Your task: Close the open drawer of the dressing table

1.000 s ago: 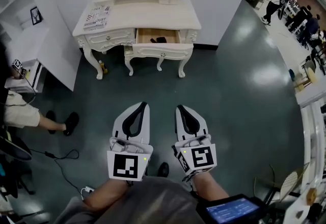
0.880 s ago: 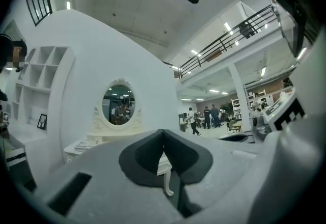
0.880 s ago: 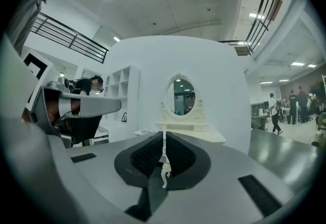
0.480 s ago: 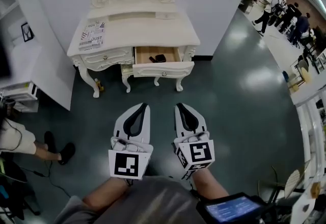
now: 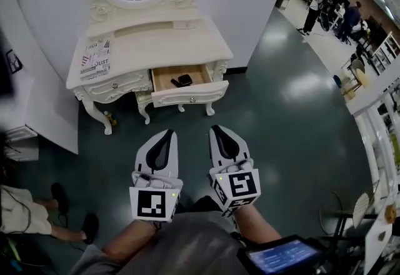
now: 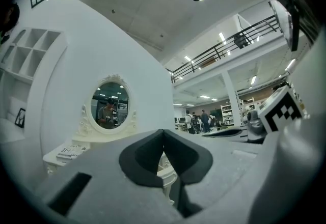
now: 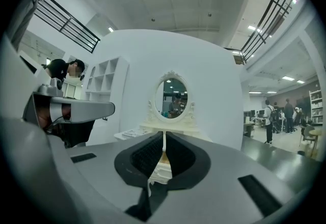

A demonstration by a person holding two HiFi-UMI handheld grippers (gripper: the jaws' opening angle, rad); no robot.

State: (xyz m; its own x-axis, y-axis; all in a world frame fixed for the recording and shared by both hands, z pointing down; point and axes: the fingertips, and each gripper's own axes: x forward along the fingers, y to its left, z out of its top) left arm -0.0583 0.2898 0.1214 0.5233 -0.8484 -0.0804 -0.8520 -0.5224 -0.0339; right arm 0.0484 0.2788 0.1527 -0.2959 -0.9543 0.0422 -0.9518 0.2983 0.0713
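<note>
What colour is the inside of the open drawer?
The drawer's inside is light wood brown; the head view shows it best.

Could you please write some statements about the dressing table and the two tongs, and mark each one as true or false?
1. One drawer of the dressing table stands open. True.
2. The drawer is empty. False: a small dark object lies inside it.
3. The right tongs grip the drawer's knob. False: they are shut on nothing, well short of the table.
4. A printed paper lies on the left part of the tabletop. True.
5. The left tongs are wide open. False: they are shut, with nothing between them.
</note>
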